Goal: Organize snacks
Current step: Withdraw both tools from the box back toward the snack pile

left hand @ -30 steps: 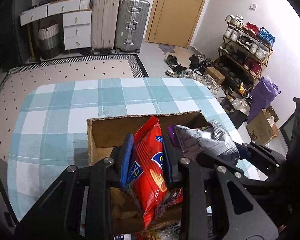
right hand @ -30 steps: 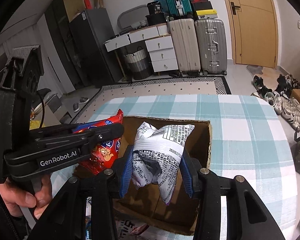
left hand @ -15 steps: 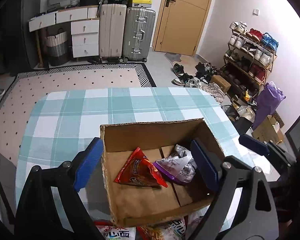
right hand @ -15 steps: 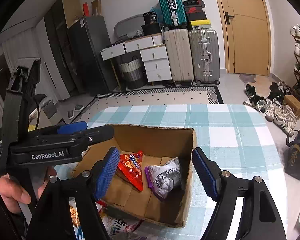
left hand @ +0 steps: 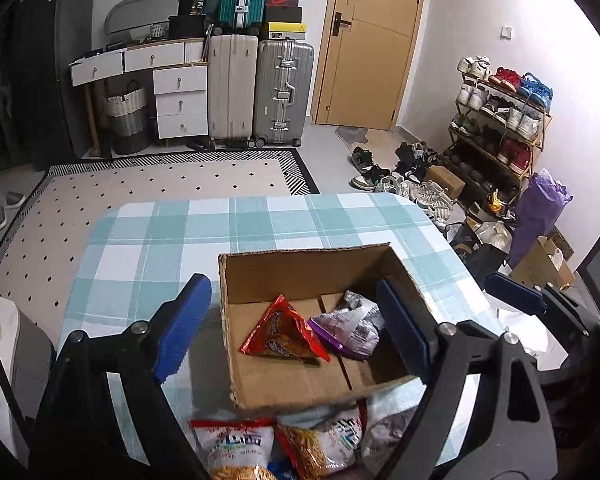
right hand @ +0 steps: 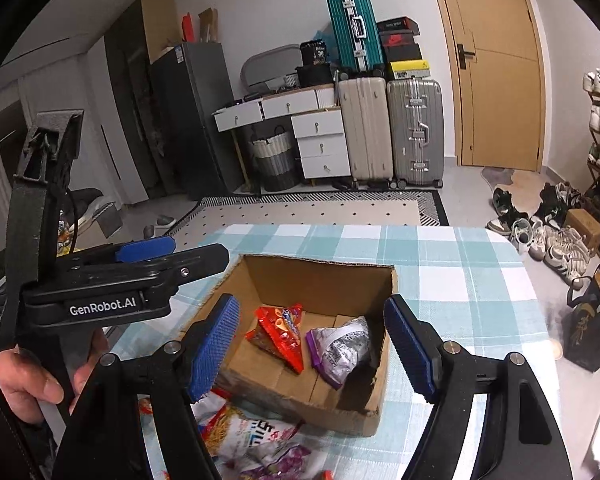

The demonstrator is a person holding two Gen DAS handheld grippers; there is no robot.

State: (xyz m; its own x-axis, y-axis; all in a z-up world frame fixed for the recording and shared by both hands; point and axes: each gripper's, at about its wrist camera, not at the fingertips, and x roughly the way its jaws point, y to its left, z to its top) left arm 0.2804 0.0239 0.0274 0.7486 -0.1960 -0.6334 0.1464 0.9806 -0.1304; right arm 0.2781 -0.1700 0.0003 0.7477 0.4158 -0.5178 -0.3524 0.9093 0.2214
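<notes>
An open cardboard box (left hand: 300, 252) (right hand: 320, 262) stands on the teal checked tablecloth (left hand: 160, 240). Inside it lie a red snack packet (left hand: 280, 336) (right hand: 280, 332) and a silver-and-purple packet (left hand: 352, 328) (right hand: 344, 346), side by side on the box floor. My left gripper (left hand: 291, 281) hovers above the box's near edge with its jaws wide and closing, gripping nothing. My right gripper (right hand: 311, 300) is open above the box, also with nothing in it. Several loose snack packets (left hand: 260, 444) (right hand: 252, 432) lie on the cloth in front of the box.
A hand (right hand: 28, 376) holds the left gripper's handle at the left of the right wrist view. Beyond the table are a dotted rug (left hand: 160, 184), suitcases (left hand: 260, 88), white drawers (left hand: 180, 100), a shoe rack (left hand: 500, 112) and shoes on the floor. Bags (right hand: 588, 332) stand right of the table.
Both grippers let go of their packets, which dropped into the box. Both sets of jaws went from shut to wide, and both grippers drew back and up from the box.
</notes>
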